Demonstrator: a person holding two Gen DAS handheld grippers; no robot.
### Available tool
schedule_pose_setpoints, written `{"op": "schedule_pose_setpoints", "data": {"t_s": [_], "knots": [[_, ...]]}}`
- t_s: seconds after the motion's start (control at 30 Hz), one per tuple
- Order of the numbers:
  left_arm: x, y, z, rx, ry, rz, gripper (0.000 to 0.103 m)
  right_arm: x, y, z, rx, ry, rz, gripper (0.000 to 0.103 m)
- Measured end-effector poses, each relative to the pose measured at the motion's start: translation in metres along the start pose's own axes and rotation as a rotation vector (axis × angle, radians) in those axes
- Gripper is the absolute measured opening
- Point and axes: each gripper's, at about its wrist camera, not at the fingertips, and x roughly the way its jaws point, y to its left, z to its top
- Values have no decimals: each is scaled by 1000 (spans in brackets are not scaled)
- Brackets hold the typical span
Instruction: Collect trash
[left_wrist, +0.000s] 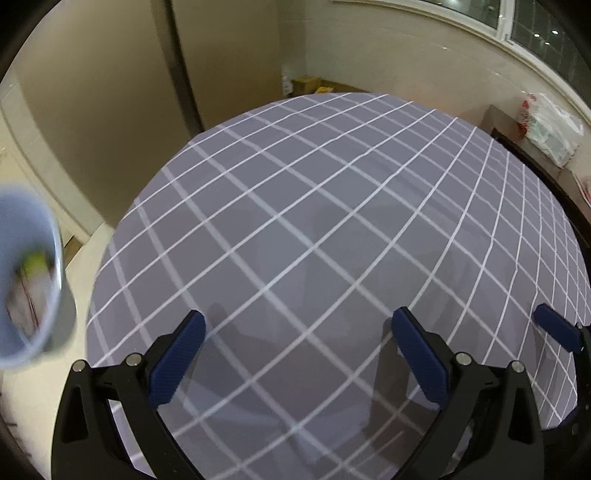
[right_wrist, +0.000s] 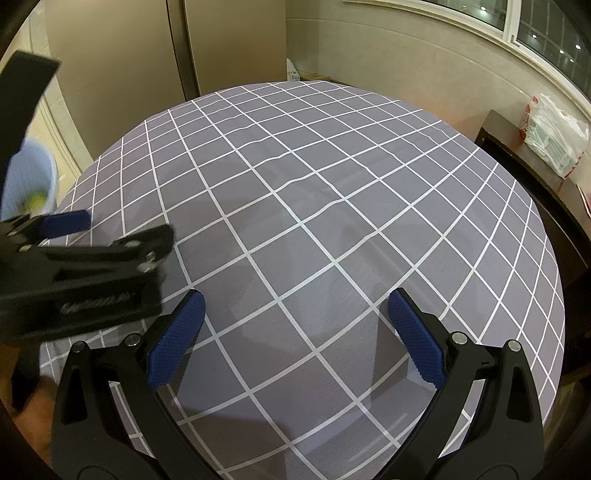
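Observation:
A light blue bin stands beyond the table's left edge, blurred, with yellow-green and white trash inside. It shows again past the other tool as the bin. My left gripper hangs open over the grey checked tablecloth, nothing between its blue pads. My right gripper is open too, empty, above the same cloth. In the right wrist view the left gripper sits at the left, blurred, just right of the bin. One of the right gripper's fingers shows at the right edge of the left wrist view.
A white plastic bag lies on a dark cabinet to the right of the table. A beige wall and a tall door panel stand behind. Boxes sit on the floor past the far edge.

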Motion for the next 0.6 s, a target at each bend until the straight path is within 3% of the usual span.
{"op": "schedule_pose_setpoints", "data": {"t_s": [0.33, 0.47, 0.6], "knots": [[-37, -3, -22, -42, -28, 36, 99, 0, 0, 0, 0, 0, 0, 97], [-40, 2, -29, -90, -45, -8, 99, -1, 0, 0, -1, 0, 0, 97], [-43, 7, -33, -106, -56, 0, 99, -1, 0, 0, -1, 0, 0, 97]]}}
